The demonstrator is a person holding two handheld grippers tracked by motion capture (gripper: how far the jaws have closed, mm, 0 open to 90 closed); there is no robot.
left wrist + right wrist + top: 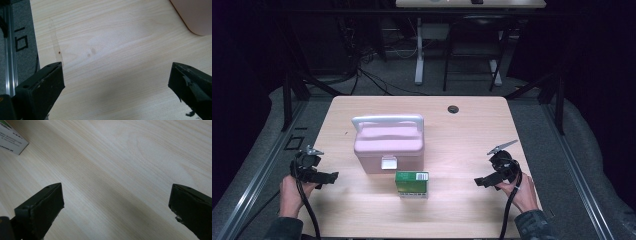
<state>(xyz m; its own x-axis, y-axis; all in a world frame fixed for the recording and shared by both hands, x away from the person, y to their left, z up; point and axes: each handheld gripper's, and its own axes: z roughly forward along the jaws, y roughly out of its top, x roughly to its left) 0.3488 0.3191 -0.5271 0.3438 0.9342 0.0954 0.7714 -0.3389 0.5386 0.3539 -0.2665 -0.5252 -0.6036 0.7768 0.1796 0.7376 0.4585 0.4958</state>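
While both hover over the table (462,145), each claw gapes wide, empty.

table (472,130): light wood; small dark hole (453,109) near far edge
left gripper (328,178): held in left hand (291,194) at table's left edge; jaws point toward table centre; jaw gap too small to tell; cable trails back toward person
right gripper (480,182): held in right hand (521,192) at right side of table; jaws point toward centre; jaw gap unclear
pink box (388,146): lidded, white handle on top, white latch on near face; between the two grippers, farther out than both, nearer left gripper
green carton (412,183): just in front of pink box latch; between the grippers, well apart from each
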